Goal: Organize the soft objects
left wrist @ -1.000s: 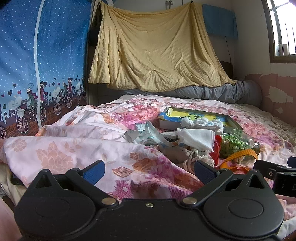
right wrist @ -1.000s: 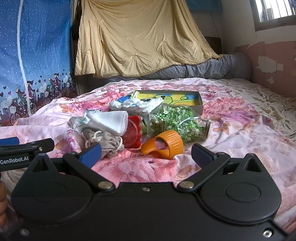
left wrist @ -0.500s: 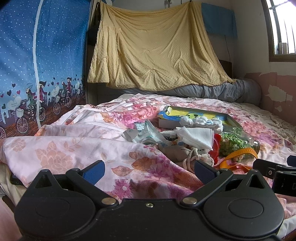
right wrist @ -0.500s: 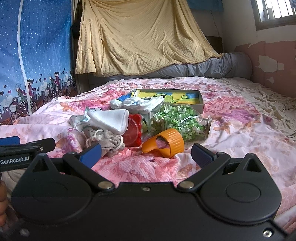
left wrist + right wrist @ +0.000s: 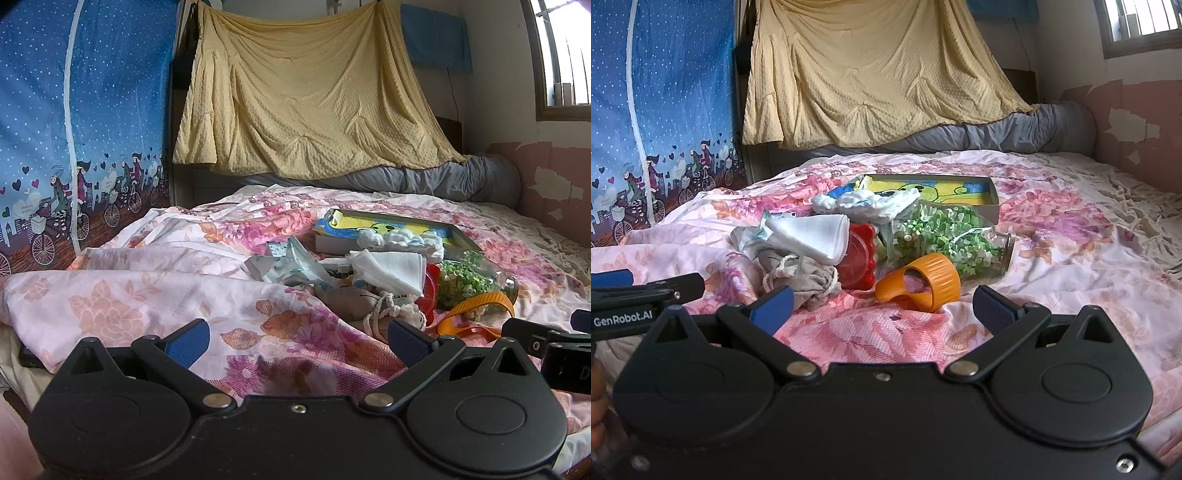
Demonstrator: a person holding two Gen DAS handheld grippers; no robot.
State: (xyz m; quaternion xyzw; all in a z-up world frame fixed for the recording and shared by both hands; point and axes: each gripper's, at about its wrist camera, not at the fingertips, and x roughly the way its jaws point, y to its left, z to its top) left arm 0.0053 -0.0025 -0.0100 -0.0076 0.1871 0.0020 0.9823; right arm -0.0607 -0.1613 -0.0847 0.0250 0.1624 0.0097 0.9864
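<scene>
Barely anything has shifted: the white folded cloth (image 5: 816, 236) and grey drawstring pouch (image 5: 807, 277) still lie heaped mid-bed beside the bead jar (image 5: 945, 240) and orange cap (image 5: 923, 286). I'm holding my right gripper (image 5: 882, 306) and left gripper (image 5: 295, 338) wide open and empty just short of them, so sorting hasn't begun.

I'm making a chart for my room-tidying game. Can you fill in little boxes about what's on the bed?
surface: floral bedsheet
soft things: white folded cloth, grey drawstring pouch, white knitted item
hard things: glass jar of green bits, orange lid, red lid, picture box
left gripper: open, empty
right gripper: open, empty
</scene>
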